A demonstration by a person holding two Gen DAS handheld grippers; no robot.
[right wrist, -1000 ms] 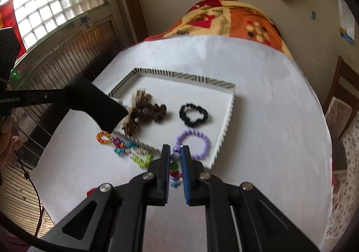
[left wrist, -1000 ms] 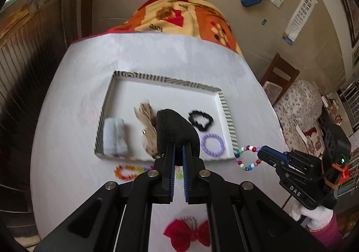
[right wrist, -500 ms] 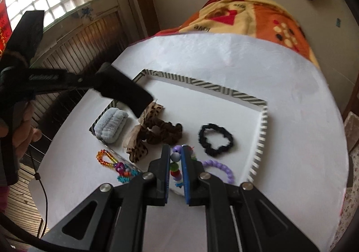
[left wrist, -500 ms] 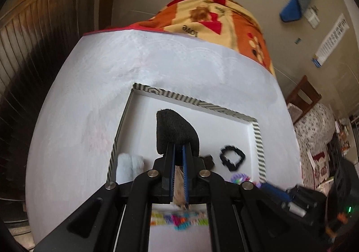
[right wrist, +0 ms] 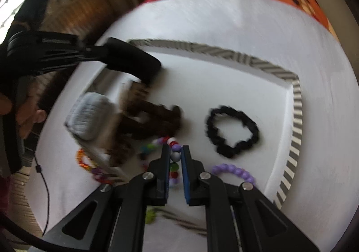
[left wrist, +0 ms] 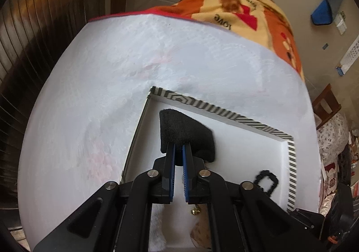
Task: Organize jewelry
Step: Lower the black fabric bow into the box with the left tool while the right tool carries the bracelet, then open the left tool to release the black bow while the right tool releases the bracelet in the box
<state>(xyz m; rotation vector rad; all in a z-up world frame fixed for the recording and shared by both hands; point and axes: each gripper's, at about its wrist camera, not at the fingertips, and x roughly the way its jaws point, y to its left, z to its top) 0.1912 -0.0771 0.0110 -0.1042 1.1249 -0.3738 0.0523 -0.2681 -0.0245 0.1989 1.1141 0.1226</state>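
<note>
My left gripper (left wrist: 178,147) is shut on a black felt piece (left wrist: 186,133), held low over the back left part of the white tray with a striped rim (left wrist: 224,113). From the right wrist view the same black felt piece (right wrist: 134,61) hangs over the tray's left side. My right gripper (right wrist: 176,151) is shut on a multicoloured bead bracelet (right wrist: 174,145), just above the tray floor (right wrist: 224,86) beside the brown scrunchie (right wrist: 148,119). In the tray lie a black scrunchie (right wrist: 233,131), a purple bead bracelet (right wrist: 233,171) and a grey fluffy piece (right wrist: 89,117).
An orange bead bracelet (right wrist: 83,160) and other coloured beads lie on the white tablecloth (left wrist: 89,95) outside the tray's front left rim. A patterned orange blanket (left wrist: 242,9) covers the far end. A wooden chair (left wrist: 325,104) stands at the right. A hand (right wrist: 29,117) holds the left gripper.
Both grippers came down and forward over the tray. The black felt piece went from the front rim to the back left. The bead bracelet crossed the front rim into the tray.
</note>
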